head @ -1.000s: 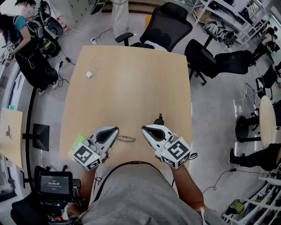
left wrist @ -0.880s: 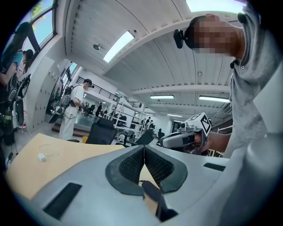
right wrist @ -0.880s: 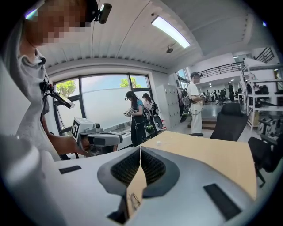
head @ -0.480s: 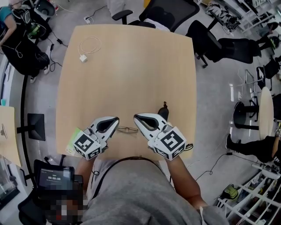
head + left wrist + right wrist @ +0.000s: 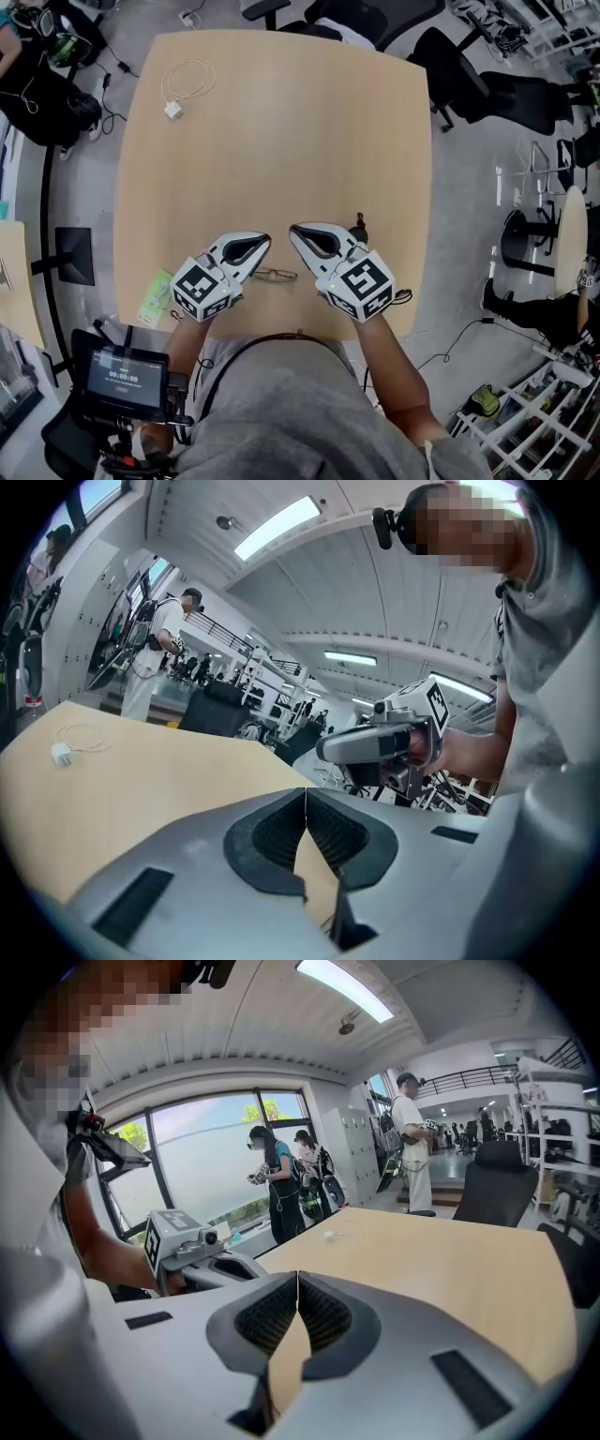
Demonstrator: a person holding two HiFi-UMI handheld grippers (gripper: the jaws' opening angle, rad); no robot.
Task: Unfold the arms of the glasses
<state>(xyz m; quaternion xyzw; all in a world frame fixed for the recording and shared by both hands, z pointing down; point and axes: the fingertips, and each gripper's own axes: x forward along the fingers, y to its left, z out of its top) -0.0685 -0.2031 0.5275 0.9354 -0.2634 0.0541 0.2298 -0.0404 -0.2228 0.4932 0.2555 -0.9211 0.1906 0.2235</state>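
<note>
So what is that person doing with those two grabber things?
A person is holding a gripper in each hand over a wooden table. A small pair of glasses lies on the table between the left gripper and the right gripper. Both grippers are shut and empty, and neither one touches the glasses. The job of opening the glasses' arms has not started yet.

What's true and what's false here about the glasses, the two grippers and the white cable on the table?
The thin-framed glasses lie on the light wooden table between the grippers. True.
The right gripper is shut on the glasses. False: its jaws are together on nothing.
The white cable with its square plug lies near the table's far left corner. True.
The left gripper is wide open. False: its jaws are shut, empty.
</note>
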